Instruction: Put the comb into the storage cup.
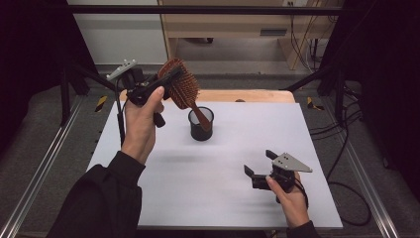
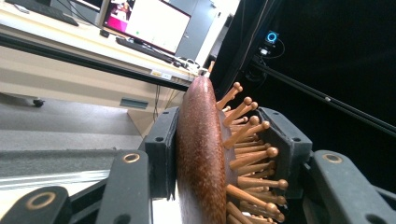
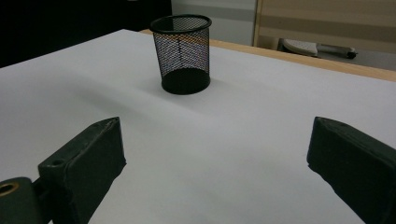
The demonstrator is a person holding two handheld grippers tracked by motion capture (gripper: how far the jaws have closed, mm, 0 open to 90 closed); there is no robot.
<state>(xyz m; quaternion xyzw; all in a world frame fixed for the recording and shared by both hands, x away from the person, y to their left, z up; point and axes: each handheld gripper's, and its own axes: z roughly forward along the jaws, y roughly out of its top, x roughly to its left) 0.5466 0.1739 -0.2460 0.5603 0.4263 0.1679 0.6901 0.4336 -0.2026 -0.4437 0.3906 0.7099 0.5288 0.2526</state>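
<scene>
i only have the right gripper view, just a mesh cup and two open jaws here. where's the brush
Observer: The left gripper holds the hairbrush up in the air, behind and left of the mesh cup.
Operator: how is it gripped
Observer: By the head. In the left gripper view one pad presses the smooth wooden back, the other the bristle side.
Operator: handle in the cup yet
Observer: From the high view the handle slants down toward the cup's mouth; whether its tip is inside I cannot tell.
Operator: and my gripper
Observer: The right gripper sits low over the white table, near its front right, apart from the cup.
</scene>
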